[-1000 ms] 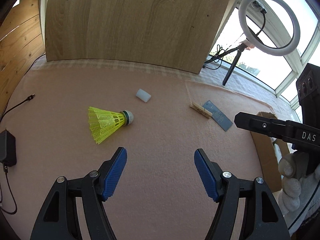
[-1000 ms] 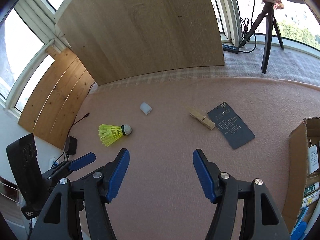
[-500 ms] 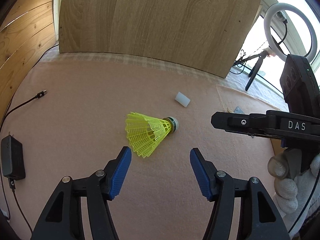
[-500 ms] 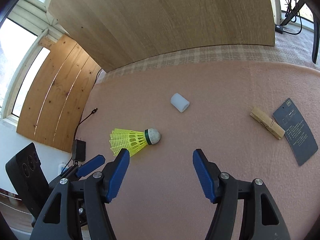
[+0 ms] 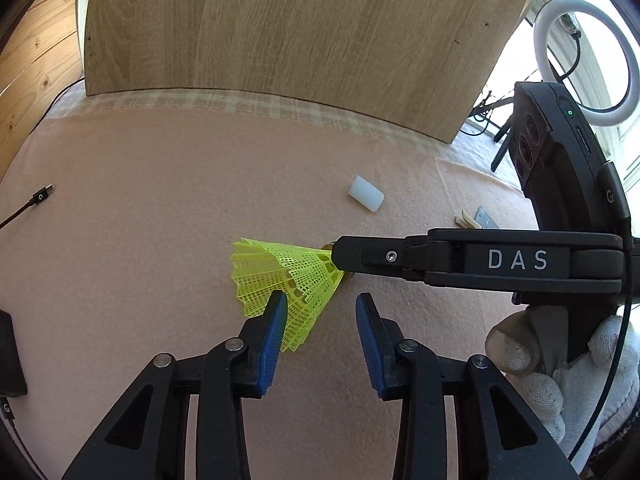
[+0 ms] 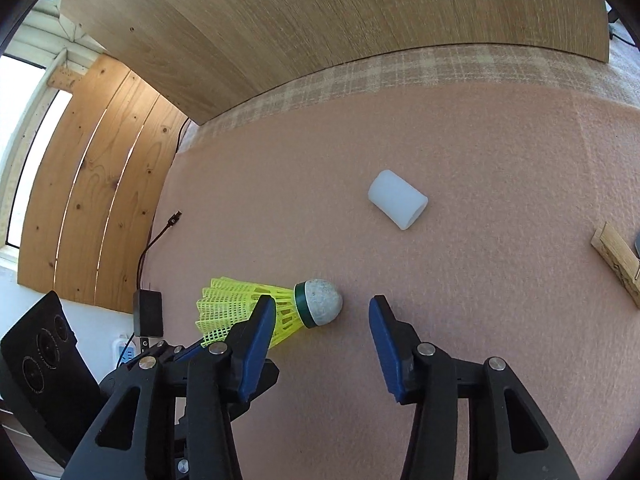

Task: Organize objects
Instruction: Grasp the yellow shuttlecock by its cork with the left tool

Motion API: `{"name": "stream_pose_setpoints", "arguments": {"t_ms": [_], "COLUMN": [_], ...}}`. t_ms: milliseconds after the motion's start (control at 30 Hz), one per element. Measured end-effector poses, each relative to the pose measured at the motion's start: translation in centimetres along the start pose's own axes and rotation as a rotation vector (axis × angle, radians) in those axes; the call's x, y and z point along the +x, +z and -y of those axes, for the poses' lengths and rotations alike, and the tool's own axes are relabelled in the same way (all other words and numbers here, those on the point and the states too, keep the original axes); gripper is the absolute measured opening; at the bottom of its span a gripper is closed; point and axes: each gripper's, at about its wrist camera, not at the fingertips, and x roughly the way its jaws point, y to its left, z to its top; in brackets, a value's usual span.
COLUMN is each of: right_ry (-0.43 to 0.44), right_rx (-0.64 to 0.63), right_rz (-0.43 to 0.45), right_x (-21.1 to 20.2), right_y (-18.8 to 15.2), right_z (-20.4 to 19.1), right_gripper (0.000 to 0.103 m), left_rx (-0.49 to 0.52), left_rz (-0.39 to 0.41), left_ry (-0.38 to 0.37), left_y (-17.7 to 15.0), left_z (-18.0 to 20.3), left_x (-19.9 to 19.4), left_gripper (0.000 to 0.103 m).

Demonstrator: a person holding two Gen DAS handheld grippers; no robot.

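- Shuttlecock (image 6: 280,308): on its side on pink felt (image 6: 480,280), cork beside white cylinder (image 6: 398,199).
- Left gripper (image 5: 320,320): closing, half-wide, skirt edge between pads, ungripped.
- Right gripper (image 6: 320,320): closing, half-wide, around cork, ungripped.

Objects laid out on the mat (image 6: 460,340).
Shuttlecock (image 6: 276,312) nearest; cylinder (image 6: 398,199) behind it; clothespin (image 6: 616,258) far right.

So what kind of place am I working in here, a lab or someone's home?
Probably a home sunroom or enclosed balcony set up for filming, not a lab: a pink felt blanket as the work surface, large bright windows, a white ring light on a tripod, and a loose wooden board propped behind.
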Motion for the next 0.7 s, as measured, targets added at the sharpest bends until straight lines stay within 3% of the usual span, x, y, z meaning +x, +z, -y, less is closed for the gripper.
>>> {"name": "stream_pose_setpoints", "arguments": {"t_ms": [100,200,267,400,700], "right_ry": [0.015,0.031,0.047,0.074,0.103], "right_rx": [0.017,0.022,0.027,0.034,0.052], "right_rz": [-0.001,-0.002,-0.007,-0.015,-0.016], "right_x": [0.4,0.4,0.4,0.3,-0.9], "right_y": [0.1,0.2,0.3,0.1,-0.9], "right_z": [0.2,0.3,0.4,0.3,0.6], "right_gripper": [0.039,0.034,0.026,0.02,0.019], "left_rx": [0.005,-0.011,-0.02,0.015,0.027], "left_rz": [-0.01,-0.01,-0.006,0.013,0.038], "left_ry": [-0.009,-0.018,-0.038,-0.042,-0.051], "left_y": [0.1,0.2,0.2,0.2,-0.1], "left_z": [0.1,-0.2,-0.2,0.9,2.3], "left_x": [0.5,0.8,0.8,0.5,-0.4], "left_gripper": [0.026,0.009,0.004,0.001,0.002]}}
